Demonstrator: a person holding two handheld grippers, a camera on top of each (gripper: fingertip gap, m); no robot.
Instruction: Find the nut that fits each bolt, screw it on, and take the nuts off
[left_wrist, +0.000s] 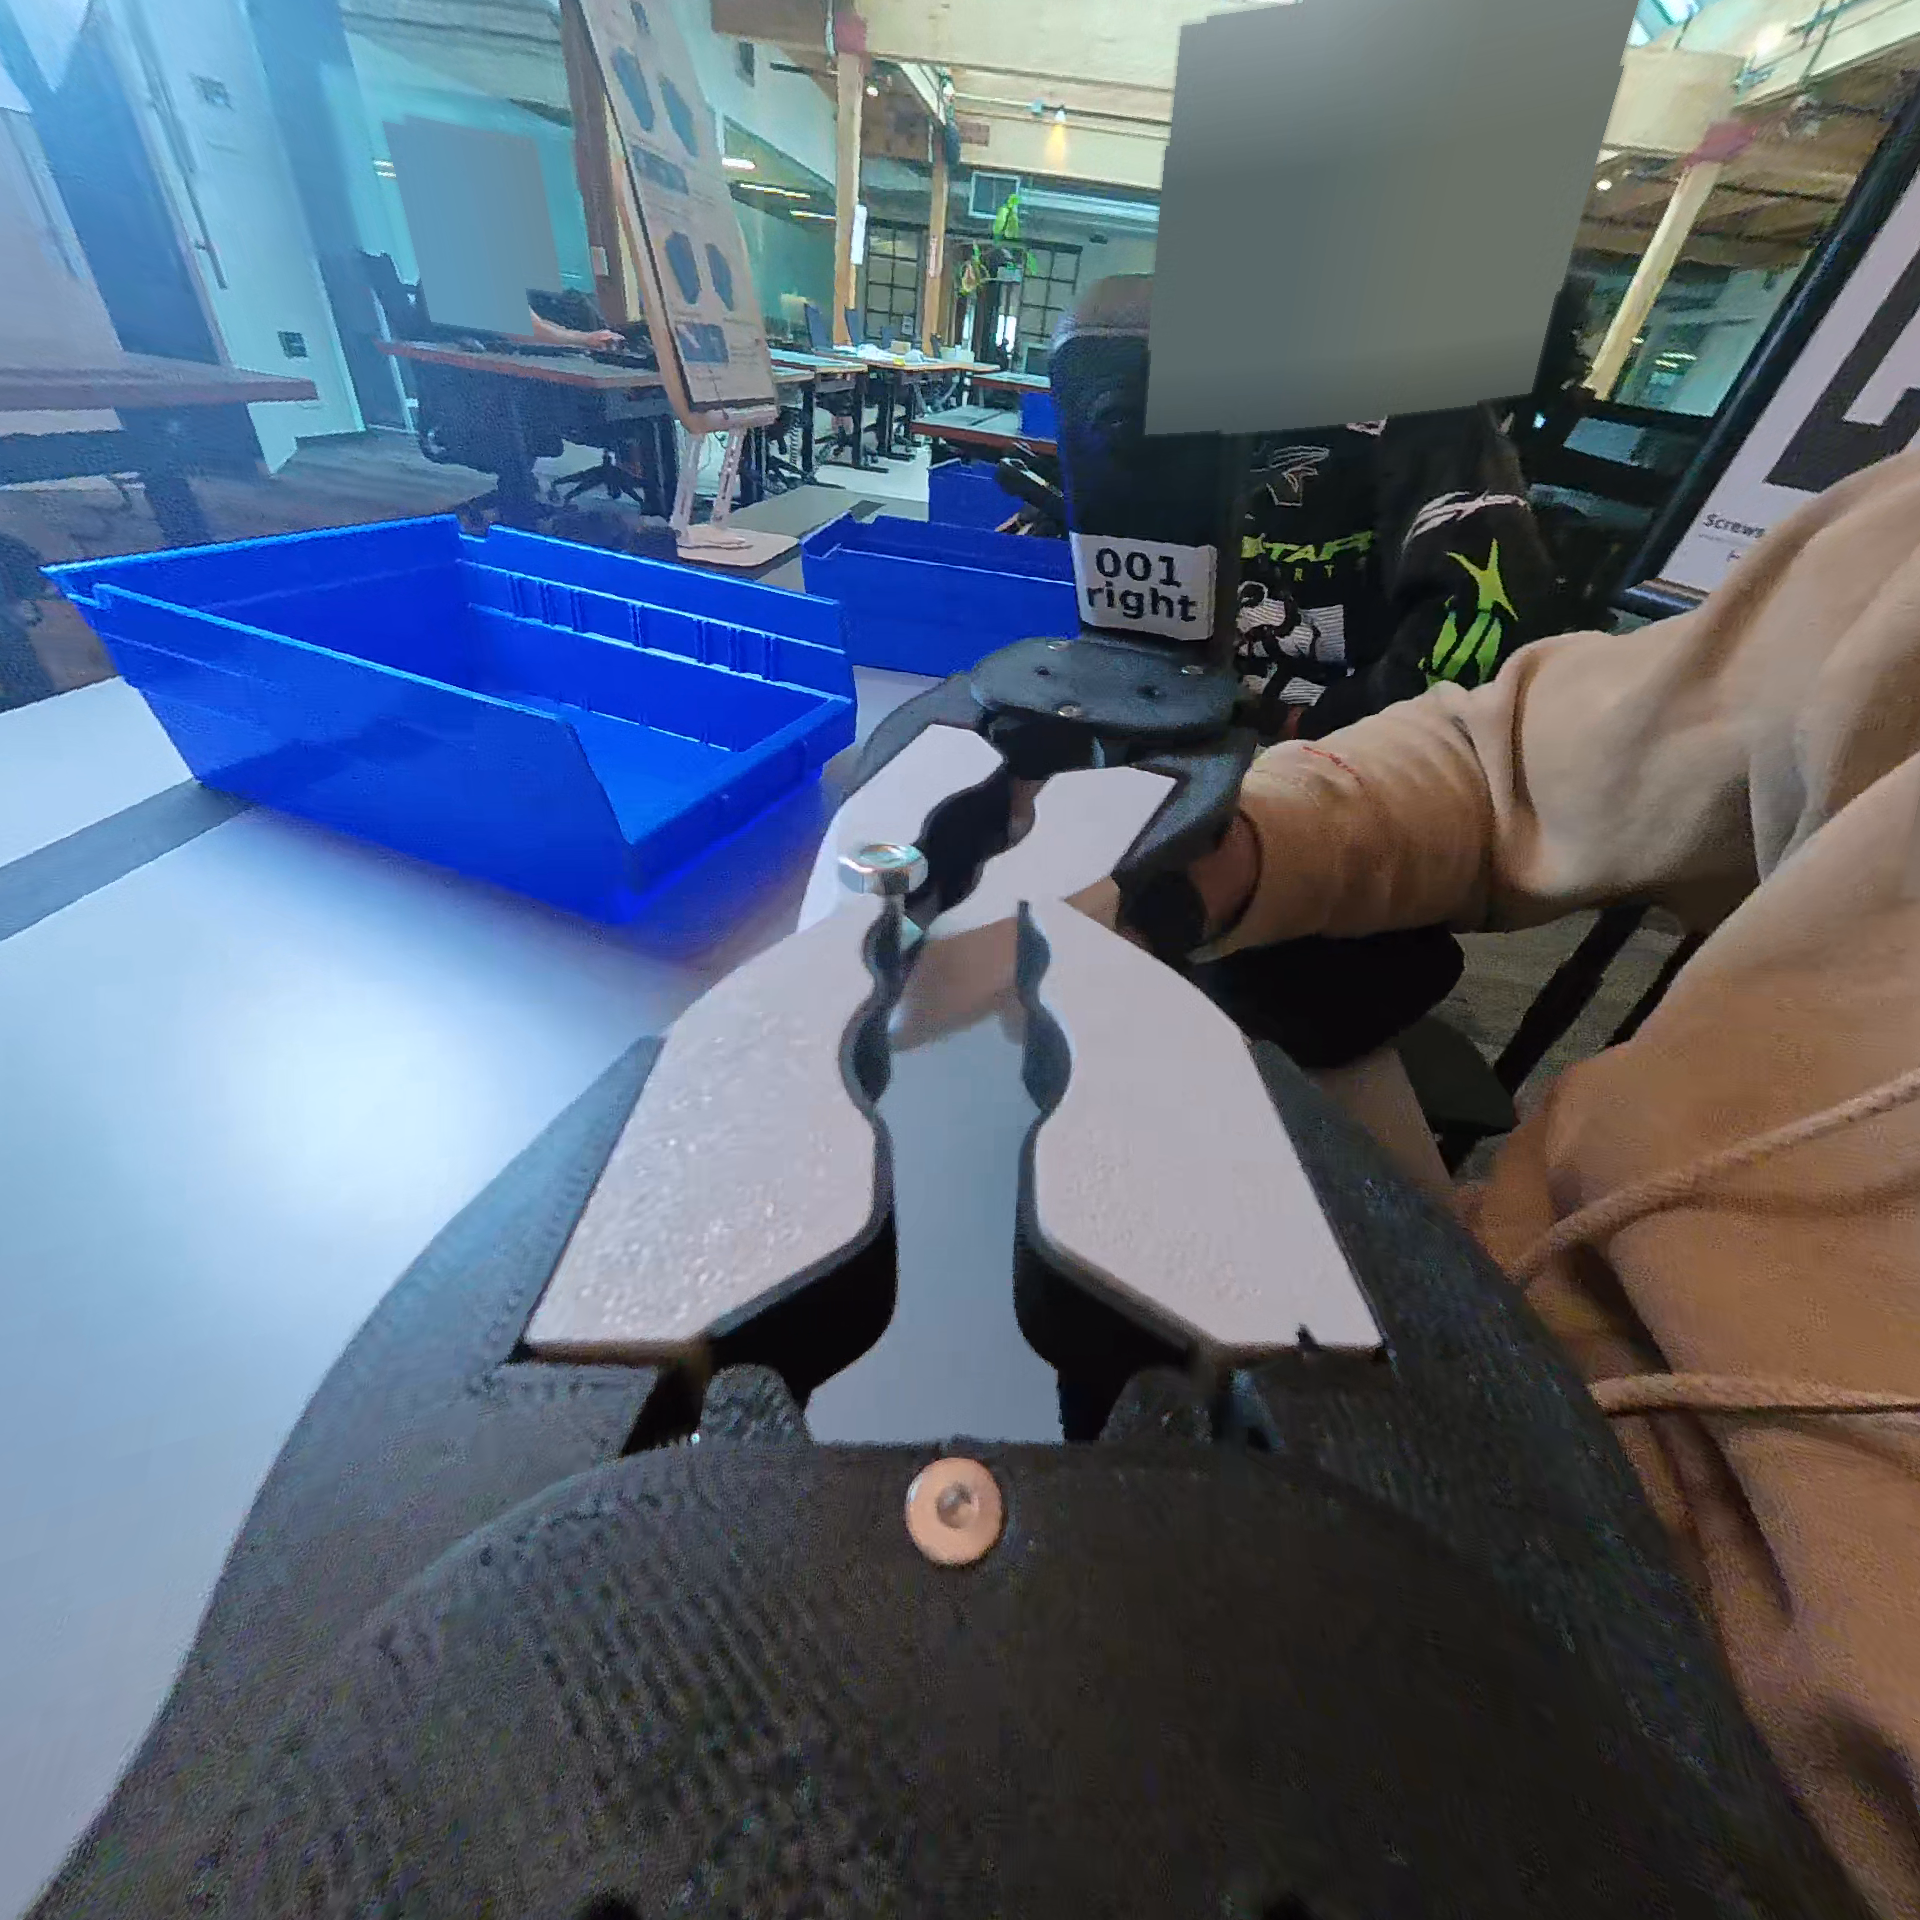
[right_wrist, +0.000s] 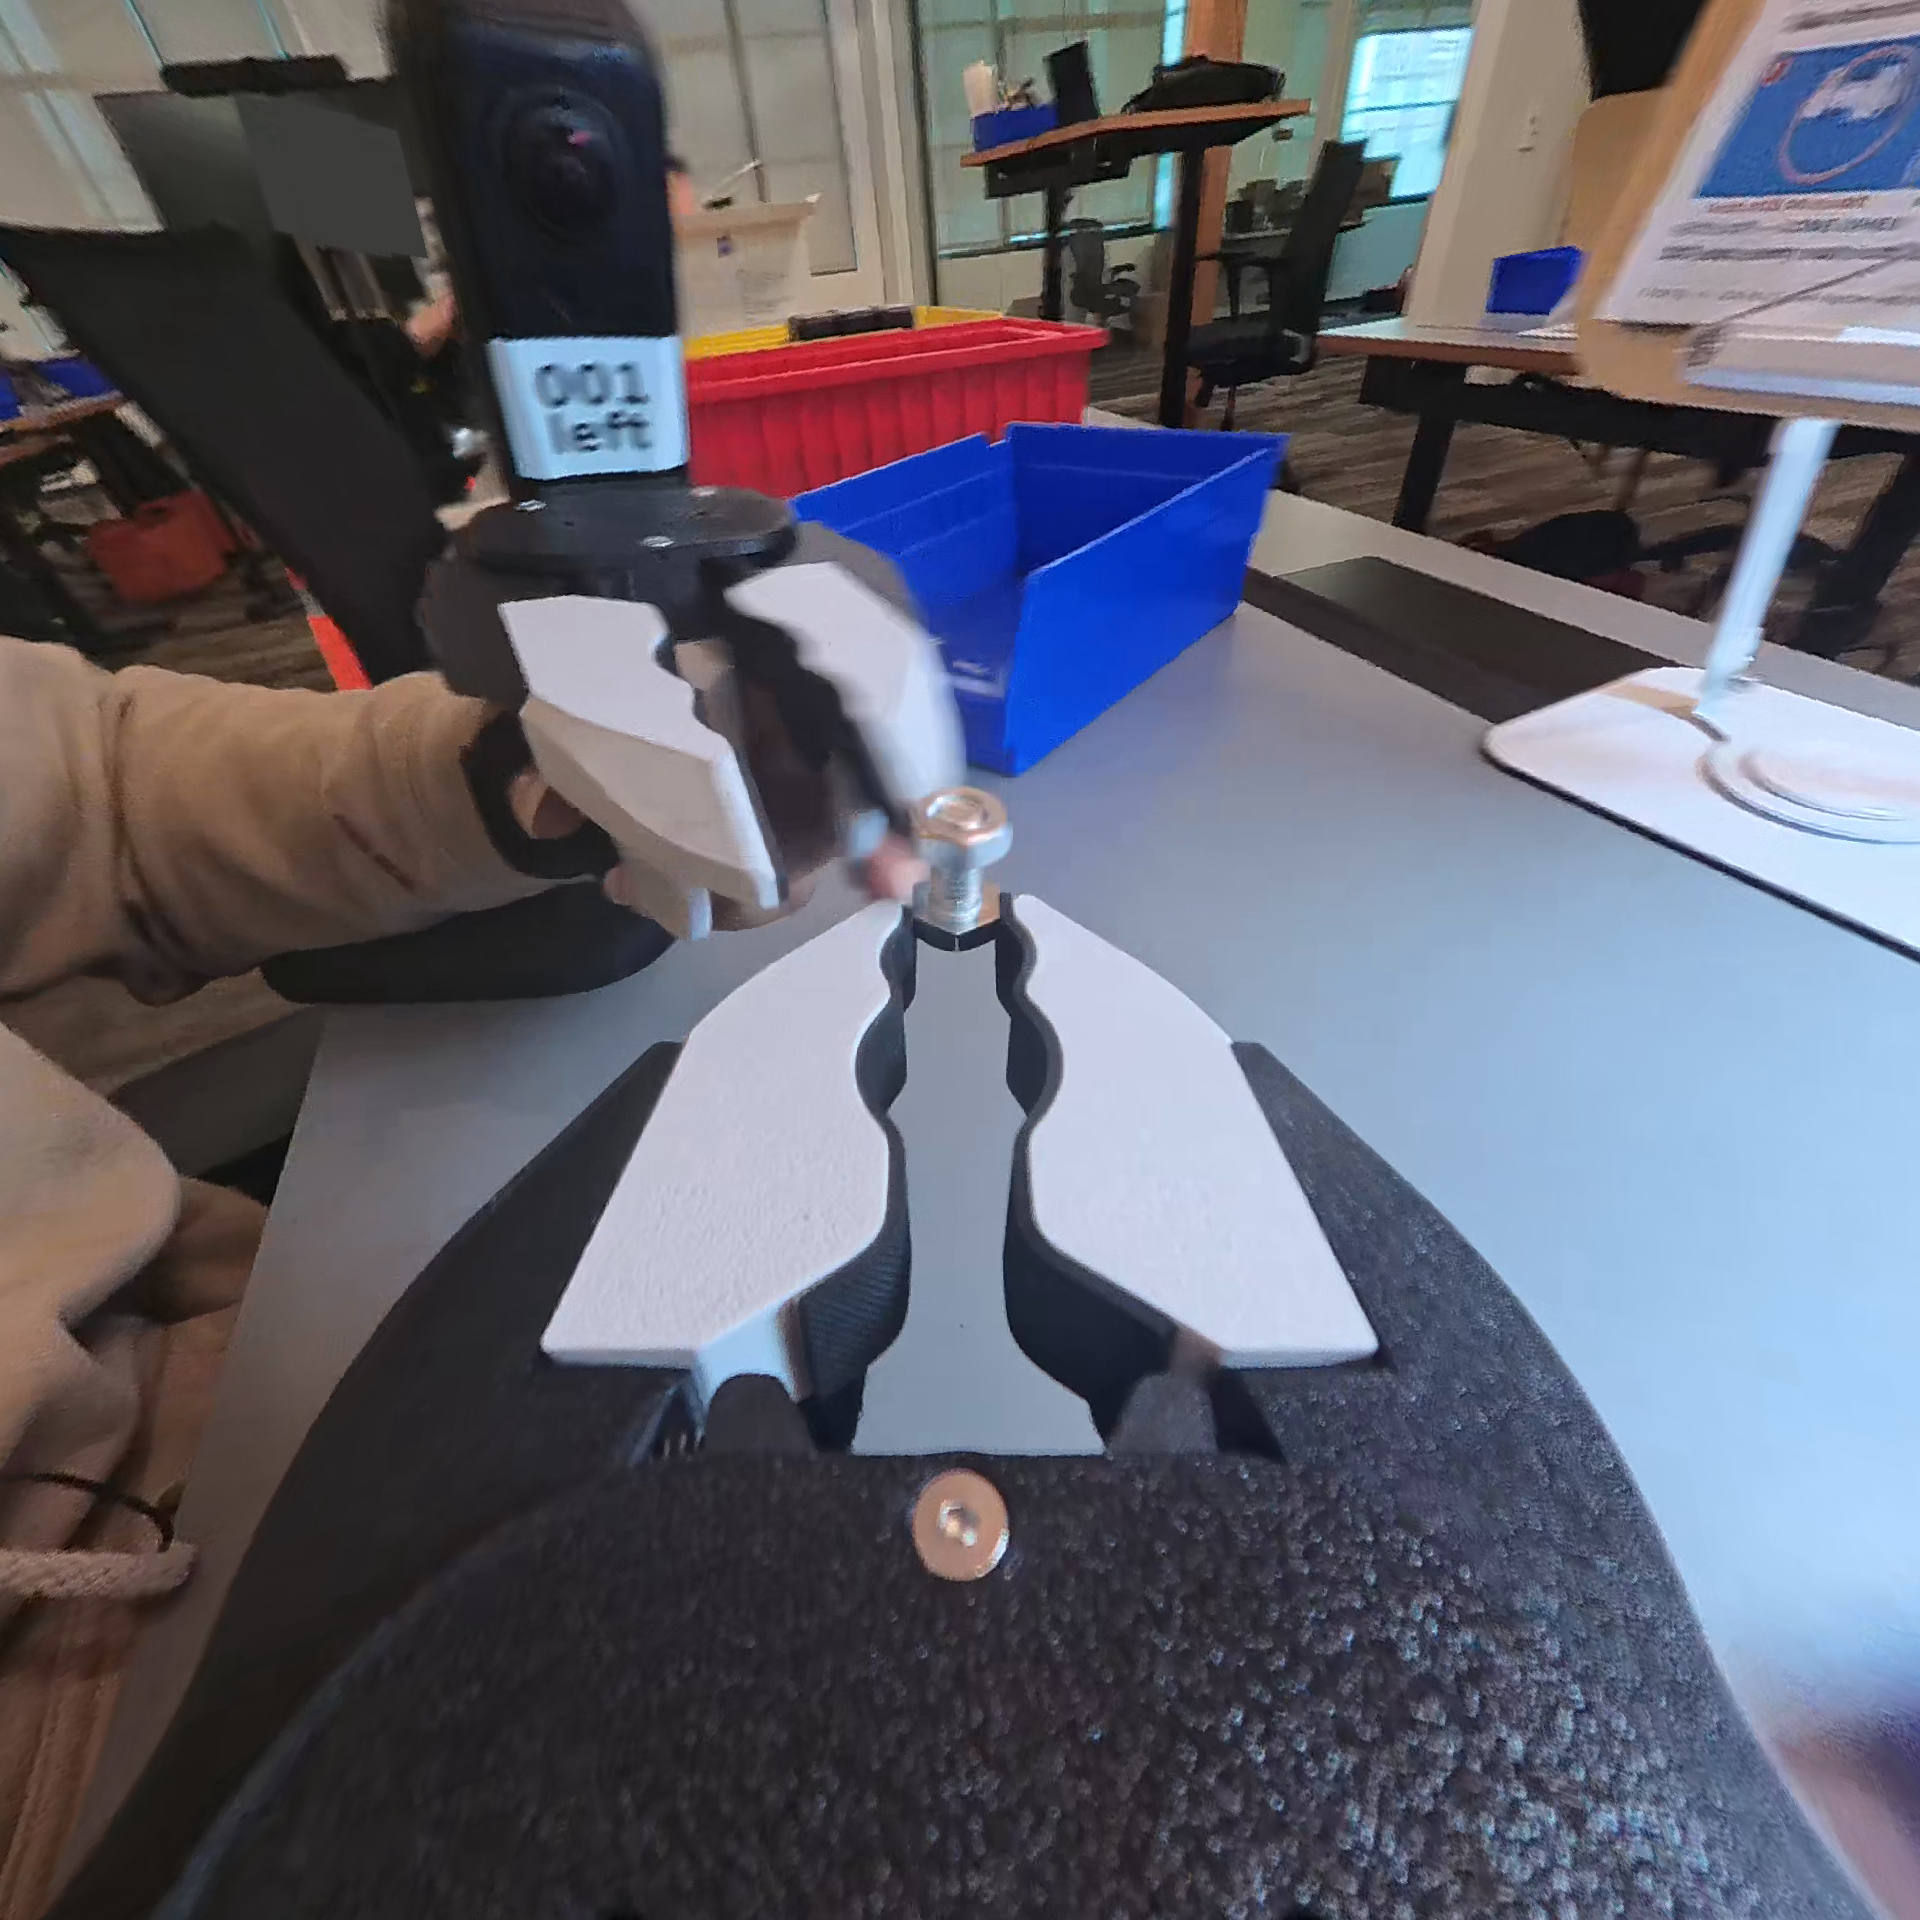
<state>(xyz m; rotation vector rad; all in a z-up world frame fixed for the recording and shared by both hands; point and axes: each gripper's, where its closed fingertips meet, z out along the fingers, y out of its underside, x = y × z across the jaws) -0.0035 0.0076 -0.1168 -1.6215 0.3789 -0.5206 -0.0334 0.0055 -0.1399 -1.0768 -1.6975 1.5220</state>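
Observation:
A silver hex-head bolt (right_wrist: 961, 847) stands upright, head up, between the fingertips of my right gripper (right_wrist: 954, 923). The gripper is shut on its lower end, where a dark hexagonal nut (right_wrist: 956, 938) shows around the thread. My left gripper (left_wrist: 948, 925) is open and empty. It faces the right one, with its left fingertip right beside the bolt (left_wrist: 881, 871), just below the head. In the right wrist view the left gripper (right_wrist: 805, 868) is blurred, with one finger (right_wrist: 894, 717) close to the bolt head. Both grippers are held above the grey table (right_wrist: 1351, 987).
A blue bin (left_wrist: 364, 748) stands on the table beyond the grippers, and a second blue bin (left_wrist: 935, 608) is farther back. A red tote (right_wrist: 894, 405) sits behind the bin (right_wrist: 1132, 592). A sign stand's white base (right_wrist: 1662, 764) is at the right. Beige sleeves (left_wrist: 1558, 748) flank the grippers. Both grippers' tips are close together, under 4 cm apart.

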